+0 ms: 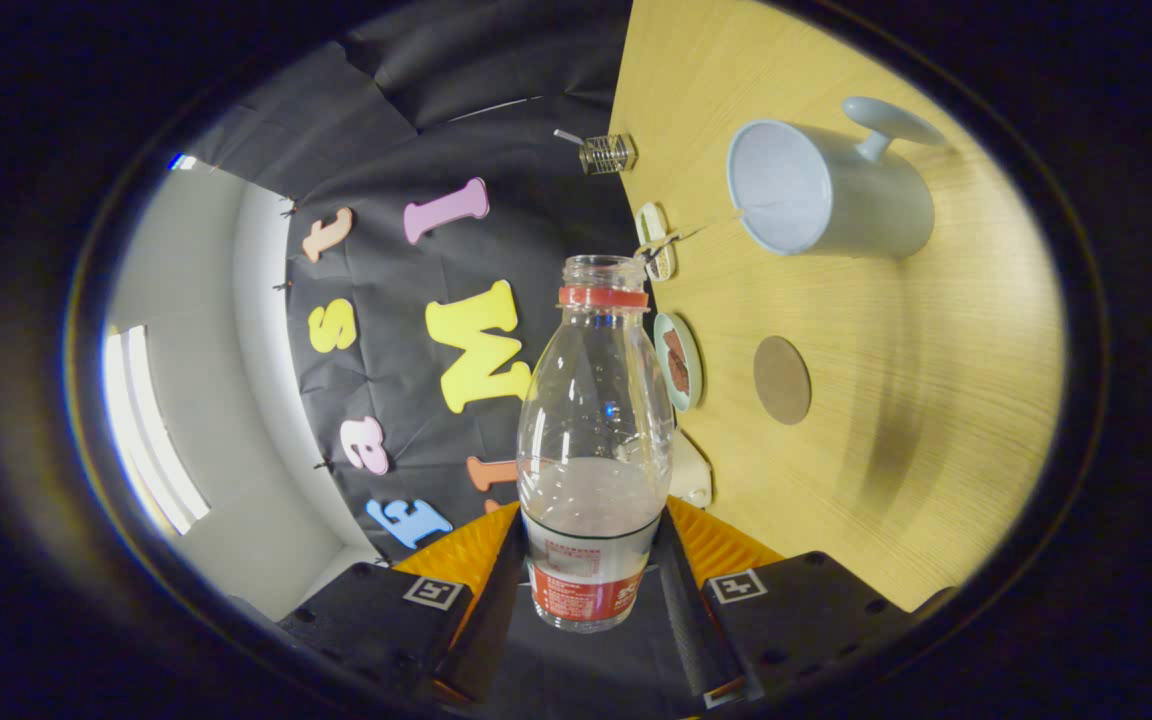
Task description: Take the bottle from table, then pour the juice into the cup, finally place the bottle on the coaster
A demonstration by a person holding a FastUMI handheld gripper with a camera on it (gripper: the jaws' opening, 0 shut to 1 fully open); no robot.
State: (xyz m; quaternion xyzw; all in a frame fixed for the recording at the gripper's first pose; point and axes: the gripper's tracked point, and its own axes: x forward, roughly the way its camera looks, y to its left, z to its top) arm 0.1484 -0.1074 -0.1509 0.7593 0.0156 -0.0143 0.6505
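A clear plastic bottle (591, 440) with a red neck ring, a red label and no cap sits between my fingers, and my gripper (591, 565) is shut on its lower body. A little pale liquid shows in its lower part. The view is rolled, so the wooden table (936, 400) stands on its side beside the bottle. The light blue cup (836, 195), with its handle on the far side, stands on the table beyond the bottle's mouth and apart from it. A round brown coaster (782, 379) lies bare on the table, nearer to me than the cup.
A small plate with brown food (678, 362) sits at the table's edge close to the bottle's shoulder. A small white dish (654, 240) and a wire-frame glass holder (606, 153) lie farther along that edge. A white object (693, 472) sits near my fingers.
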